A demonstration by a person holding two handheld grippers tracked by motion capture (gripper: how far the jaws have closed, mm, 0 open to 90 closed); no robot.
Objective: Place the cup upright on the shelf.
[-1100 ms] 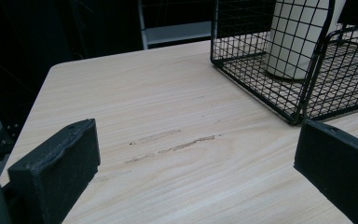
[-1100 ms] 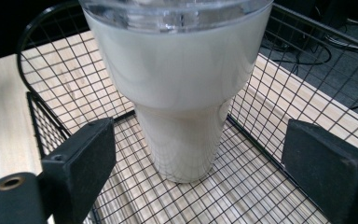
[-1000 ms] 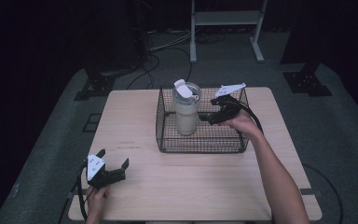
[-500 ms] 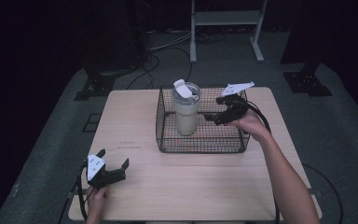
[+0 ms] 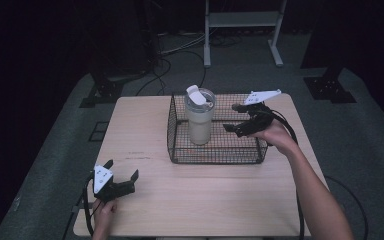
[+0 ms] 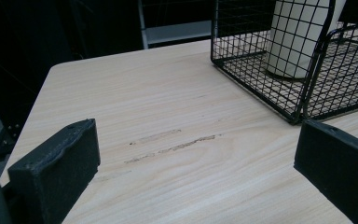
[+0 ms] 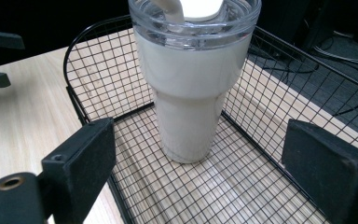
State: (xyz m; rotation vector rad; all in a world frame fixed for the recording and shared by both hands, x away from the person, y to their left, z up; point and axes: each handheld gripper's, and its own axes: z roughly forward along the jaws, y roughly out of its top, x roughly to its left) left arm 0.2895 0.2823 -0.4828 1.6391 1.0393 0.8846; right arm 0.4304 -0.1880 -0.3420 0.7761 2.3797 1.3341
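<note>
step: reaching for tumbler (image 5: 200,117), upright in wire basket (image 5: 220,155) at table's 12 o'clock | right gripper (image 5: 236,119) spread wide, empty, at tumbler's 3 o'clock | left gripper (image 5: 121,175) unclenched, idle, 8 o'clock | next: advance, straddle body, clamp

Right hand-held gripper (image 5: 233,118) drawn back from tumbler (image 5: 200,117), jaws apart.

Cream tumbler (image 5: 200,122), black wire-grid basket (image 5: 215,155), pale wood-grain table (image 5: 190,195), black jaws

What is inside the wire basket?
A white tumbler stands upright in the wire basket, clear lid on. The lid hides its contents.
</note>
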